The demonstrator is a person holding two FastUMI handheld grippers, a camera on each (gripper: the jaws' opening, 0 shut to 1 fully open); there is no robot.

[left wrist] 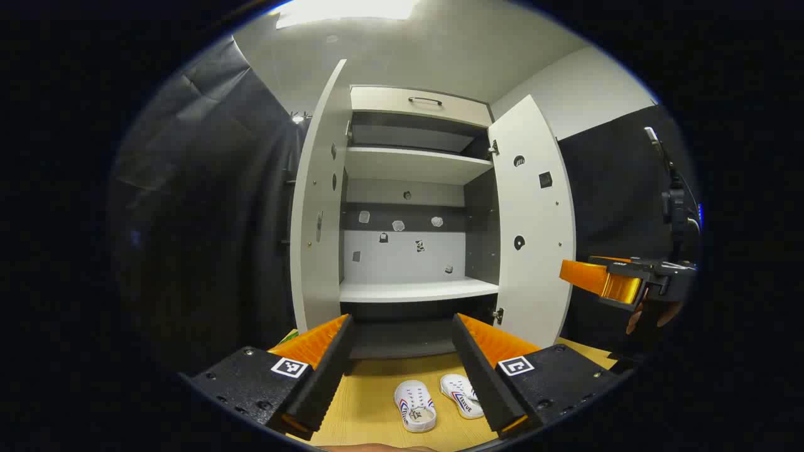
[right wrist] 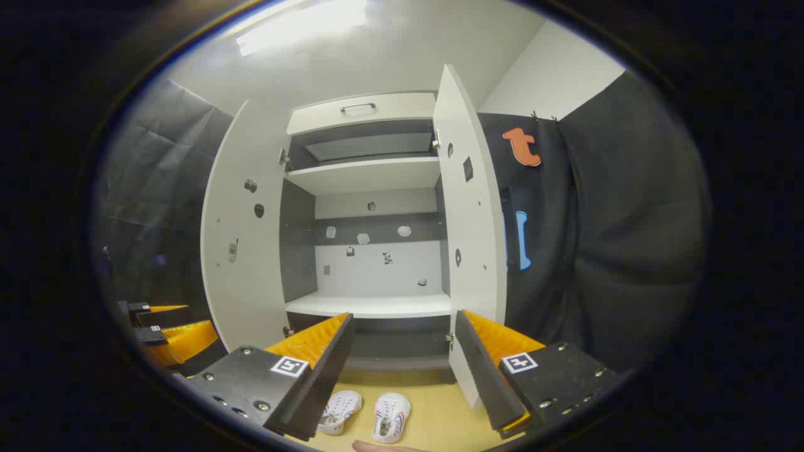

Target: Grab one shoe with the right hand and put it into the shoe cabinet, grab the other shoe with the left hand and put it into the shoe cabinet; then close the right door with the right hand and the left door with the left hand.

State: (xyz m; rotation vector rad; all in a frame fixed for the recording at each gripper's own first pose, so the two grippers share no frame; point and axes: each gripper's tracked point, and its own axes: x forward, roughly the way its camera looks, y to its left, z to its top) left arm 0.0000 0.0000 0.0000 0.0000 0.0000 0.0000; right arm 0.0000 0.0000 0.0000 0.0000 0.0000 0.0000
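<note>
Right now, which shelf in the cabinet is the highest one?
The upper shelf, just under the drawer with the handle. The lower shelf sits farther down, nearer the two shoes on the floor.

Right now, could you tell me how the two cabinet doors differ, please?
In the left gripper view, the left door shows nearly edge-on, while the right door shows its broad inner face. The right door carries a dark square patch; the left door has none visible. Both are white and open.

Light wooden surface [left wrist: 370, 402] down low. Black cloth [right wrist: 615, 238] drapes the sides. A dark stand [left wrist: 675, 207], possibly a tripod, rises at the edge.
</note>
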